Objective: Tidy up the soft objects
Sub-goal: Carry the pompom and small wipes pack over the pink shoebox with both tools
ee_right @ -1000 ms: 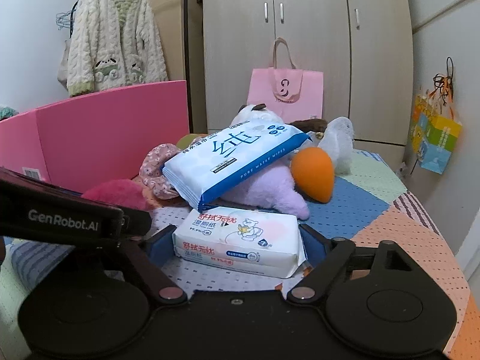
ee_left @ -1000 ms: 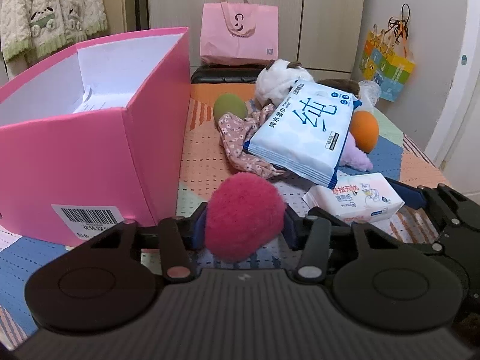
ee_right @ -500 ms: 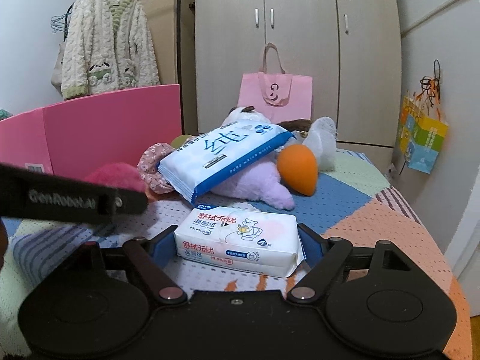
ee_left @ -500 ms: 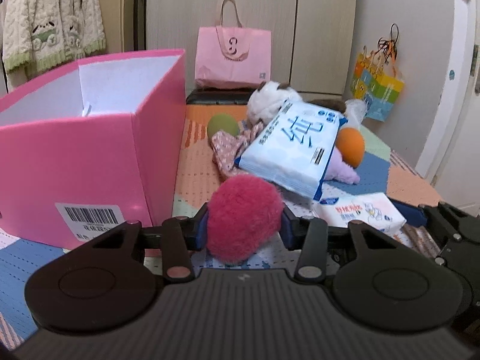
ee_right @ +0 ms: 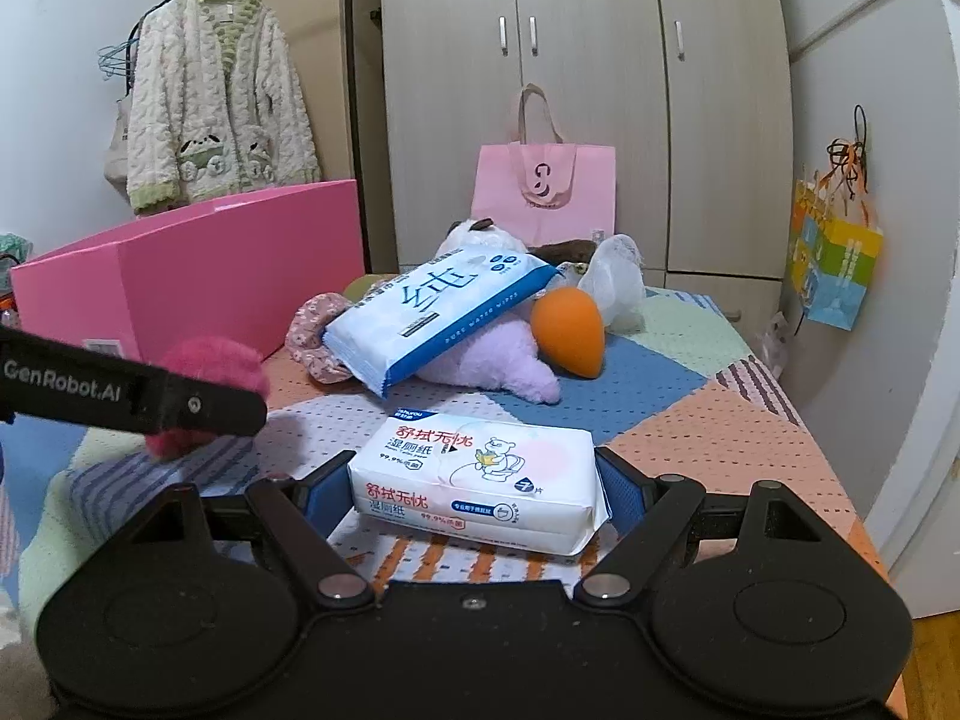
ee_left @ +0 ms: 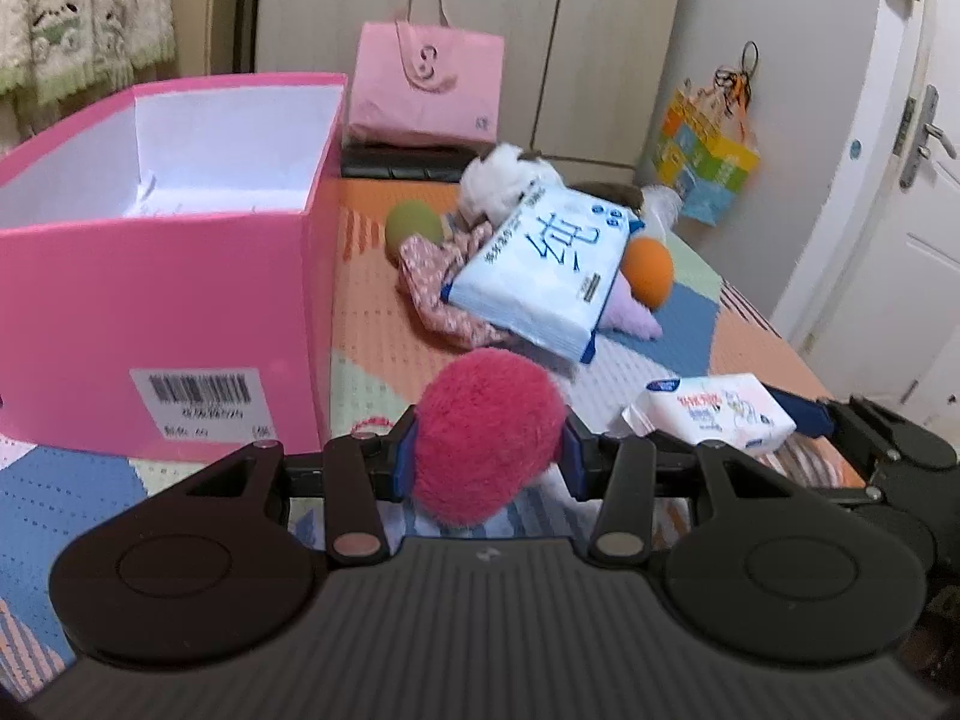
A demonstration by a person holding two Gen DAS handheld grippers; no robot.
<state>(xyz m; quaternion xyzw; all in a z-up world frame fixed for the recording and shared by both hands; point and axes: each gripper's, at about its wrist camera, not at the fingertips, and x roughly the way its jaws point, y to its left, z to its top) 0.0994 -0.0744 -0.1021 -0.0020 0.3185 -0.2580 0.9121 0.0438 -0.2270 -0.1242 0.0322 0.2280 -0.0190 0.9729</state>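
Note:
My left gripper [ee_left: 489, 450] is shut on a fluffy red pompom [ee_left: 489, 435] and holds it above the mat, right of the open pink box [ee_left: 168, 276]. My right gripper [ee_right: 477, 489] is shut on a small white wet-wipe pack [ee_right: 477, 480], lifted off the mat; the pack also shows in the left wrist view [ee_left: 714, 411]. Behind lies a pile: a large blue-white wipes pack [ee_right: 438, 306], a floral cloth [ee_left: 438, 294], a lilac plush [ee_right: 504, 360], an orange sponge [ee_right: 567, 330], a green ball [ee_left: 414, 225] and a white plush [ee_left: 501, 177].
The pink box is open on top with white paper inside. A pink paper bag [ee_right: 543, 192] stands at the far edge of the patchwork mat [ee_right: 708, 438]. Wardrobe doors are behind it. A colourful bag [ee_right: 834, 270] hangs on the right wall.
Both grippers have risen with their loads. The pompom and the small wipe pack now sit higher above the mat, and the top of the pink box shows more.

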